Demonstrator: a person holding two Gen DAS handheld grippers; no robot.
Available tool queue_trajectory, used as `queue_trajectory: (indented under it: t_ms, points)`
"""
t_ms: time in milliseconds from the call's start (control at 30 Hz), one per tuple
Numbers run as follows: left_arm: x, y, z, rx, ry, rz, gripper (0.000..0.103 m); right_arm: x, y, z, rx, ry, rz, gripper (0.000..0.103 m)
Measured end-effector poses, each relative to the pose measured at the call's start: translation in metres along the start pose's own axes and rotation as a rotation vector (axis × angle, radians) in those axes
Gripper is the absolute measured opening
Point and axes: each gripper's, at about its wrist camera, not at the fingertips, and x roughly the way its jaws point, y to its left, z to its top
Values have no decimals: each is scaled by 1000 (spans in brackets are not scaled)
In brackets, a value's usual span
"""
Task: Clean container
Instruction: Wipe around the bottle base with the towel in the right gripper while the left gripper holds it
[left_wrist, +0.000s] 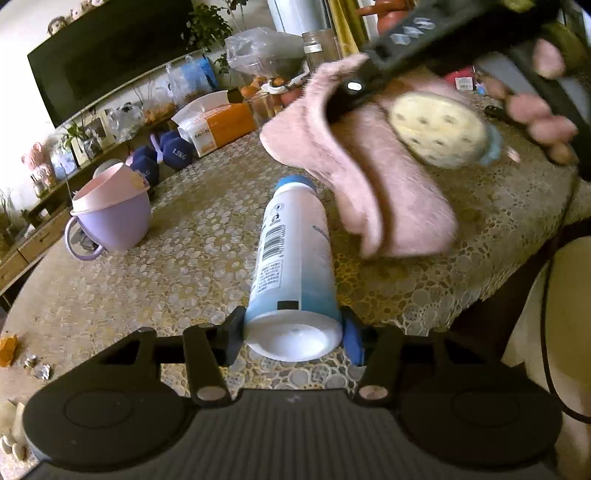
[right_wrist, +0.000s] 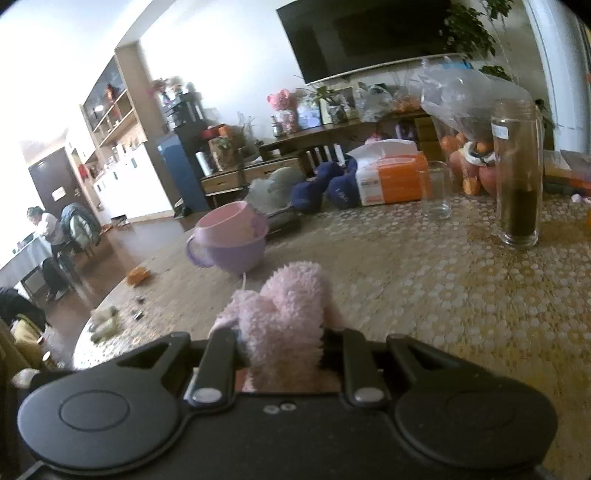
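- Container (left_wrist: 291, 258): white-and-blue plastic bottle with a blue cap, barcode and printed label facing up. It points away from the left wrist camera, white base nearest the lens and clamped at that end, over the patterned tablecloth.
- Cloth (left_wrist: 369, 177): pink fluffy towel, bunched and hanging in folds just beyond the bottle's cap end, right of it. Motion-blurred; contact with the bottle unclear.

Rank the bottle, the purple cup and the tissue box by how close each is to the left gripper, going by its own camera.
1. Bottle: clamped between the left gripper fingers, centre.
2. Purple cup: left, mid-table.
3. Tissue box: far edge, upper left.
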Motion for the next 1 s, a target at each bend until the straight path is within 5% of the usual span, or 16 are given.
queue_trajectory:
  t_ms: [467, 1000]
  points:
    - [4, 63, 23, -515, 109, -259, 52, -11, 64, -14, -190, 18, 175, 18]
    - [8, 66, 25, -550, 128, -273, 52, 54, 47, -1, -198, 95, 94, 18]
